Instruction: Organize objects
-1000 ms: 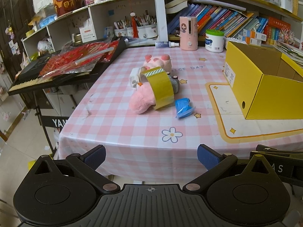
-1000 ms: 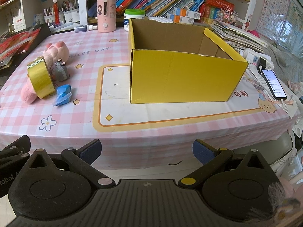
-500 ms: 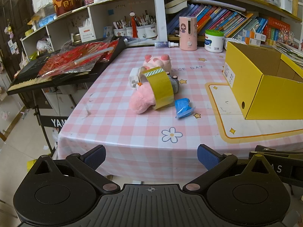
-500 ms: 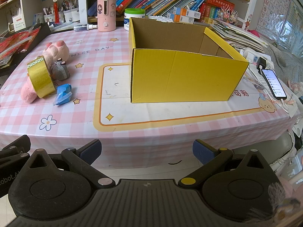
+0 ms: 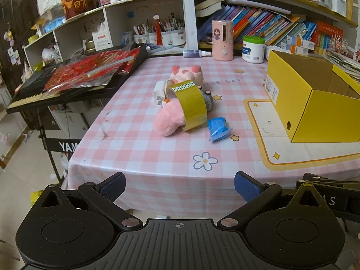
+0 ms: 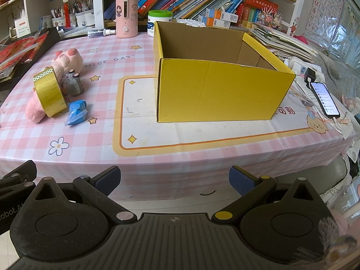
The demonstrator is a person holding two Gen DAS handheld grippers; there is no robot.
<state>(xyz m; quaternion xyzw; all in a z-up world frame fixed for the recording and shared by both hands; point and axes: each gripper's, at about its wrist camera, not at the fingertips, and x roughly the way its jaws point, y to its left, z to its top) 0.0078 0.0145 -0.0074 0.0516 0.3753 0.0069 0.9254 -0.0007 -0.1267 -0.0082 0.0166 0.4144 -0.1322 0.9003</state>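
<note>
A pile lies on the pink checked table (image 5: 139,148): a pink plush toy (image 5: 171,121), a roll of yellow tape (image 5: 193,105) leaning on it, a white charger (image 5: 158,94), a grey toy (image 6: 73,85) and a blue crumpled item (image 5: 218,127). An open yellow cardboard box (image 6: 216,90) stands on the right; what shows of its inside is bare. My left gripper (image 5: 178,185) is open and empty before the table's front edge. My right gripper (image 6: 174,181) is open and empty before the front edge, facing the box.
A keyboard with red packets (image 5: 74,76) juts out at the table's left. A pink humidifier (image 6: 126,16), white jar (image 6: 159,22) and spray bottle (image 5: 195,53) stand at the back. A phone (image 6: 324,99) lies on the right edge. Bookshelves stand behind.
</note>
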